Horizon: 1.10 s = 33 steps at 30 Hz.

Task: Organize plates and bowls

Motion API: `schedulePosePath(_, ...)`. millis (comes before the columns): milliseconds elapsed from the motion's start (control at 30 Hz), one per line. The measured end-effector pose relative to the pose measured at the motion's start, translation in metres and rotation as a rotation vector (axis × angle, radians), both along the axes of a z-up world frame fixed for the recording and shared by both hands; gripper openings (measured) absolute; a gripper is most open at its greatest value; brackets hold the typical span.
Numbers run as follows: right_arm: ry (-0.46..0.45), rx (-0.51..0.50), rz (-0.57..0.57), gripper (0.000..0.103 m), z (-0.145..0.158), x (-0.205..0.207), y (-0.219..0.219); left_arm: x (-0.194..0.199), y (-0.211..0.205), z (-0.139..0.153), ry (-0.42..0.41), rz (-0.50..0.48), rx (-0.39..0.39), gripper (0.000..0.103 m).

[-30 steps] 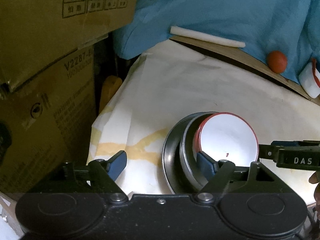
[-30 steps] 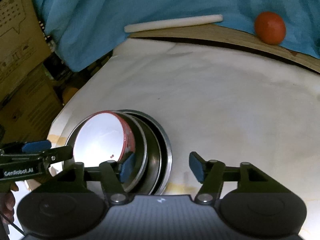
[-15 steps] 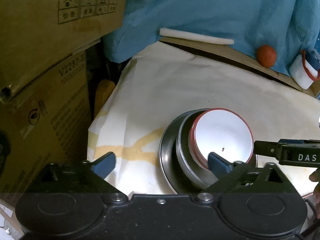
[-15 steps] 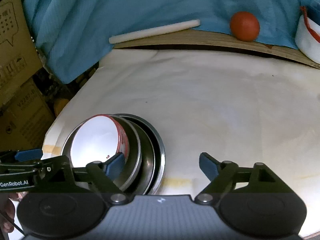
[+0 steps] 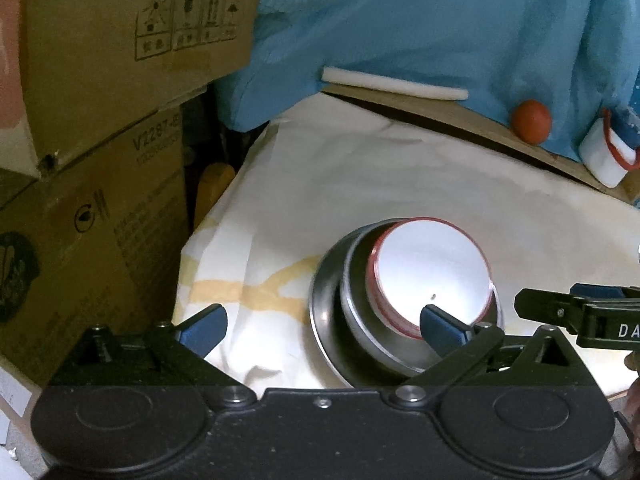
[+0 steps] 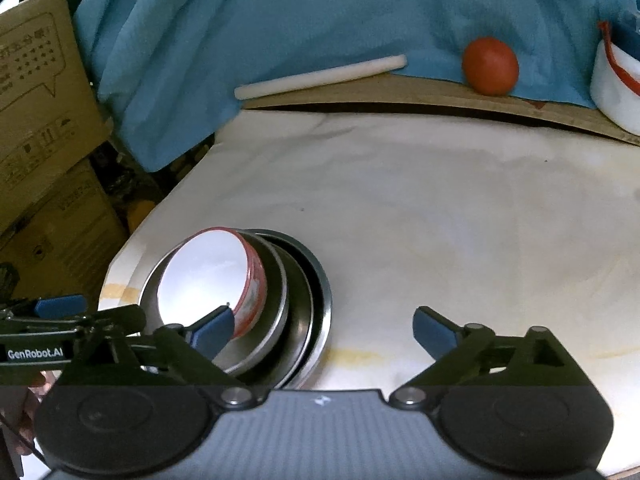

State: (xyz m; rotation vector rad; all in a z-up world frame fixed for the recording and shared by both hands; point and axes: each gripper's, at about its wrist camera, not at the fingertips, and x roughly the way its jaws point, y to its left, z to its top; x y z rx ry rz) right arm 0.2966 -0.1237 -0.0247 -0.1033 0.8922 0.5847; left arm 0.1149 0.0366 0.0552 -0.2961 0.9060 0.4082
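A white bowl with a red rim [image 5: 432, 268] [image 6: 204, 268] sits nested in a steel bowl [image 5: 360, 320] [image 6: 276, 304], which rests on a steel plate [image 5: 320, 312] [image 6: 324, 312] at the table's near left. My left gripper [image 5: 322, 326] is open and empty, just short of the stack, its right finger over the steel bowl's near rim. My right gripper [image 6: 322, 330] is open and empty, its left finger beside the white bowl, its right finger over bare tablecloth.
Cardboard boxes [image 5: 100, 140] stand left of the table. A blue cloth [image 6: 280, 20] hangs at the back. A white rod [image 6: 320, 76], an orange ball [image 6: 490, 66] and a white container with a red band [image 6: 616, 88] lie along the far edge.
Both grippers have opened wider and pulled back and up from the stack. The white bowl now rests free in the steel bowl.
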Motion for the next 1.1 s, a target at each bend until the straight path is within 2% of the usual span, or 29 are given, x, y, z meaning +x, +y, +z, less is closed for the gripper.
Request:
schedulePosePath(300, -0.051, 0.027, 0.024, 0.103, 0.013, -0.012, -0.025, -0.017, -0.026, 0.012, -0.055, 0.004, 0.034, 0.102)
schedulePosePath(700, -0.137, 0.071, 0.016, 0.103, 0.029, -0.043, -0.045, -0.047, -0.051, 0.031, -0.143, -0.051, 0.09, 0.102)
schedulePosePath(1100, -0.205, 0.083, -0.03, 0.103, 0.033, -0.08, -0.04, -0.075, -0.045, 0.035, -0.211, -0.18, 0.123, 0.102)
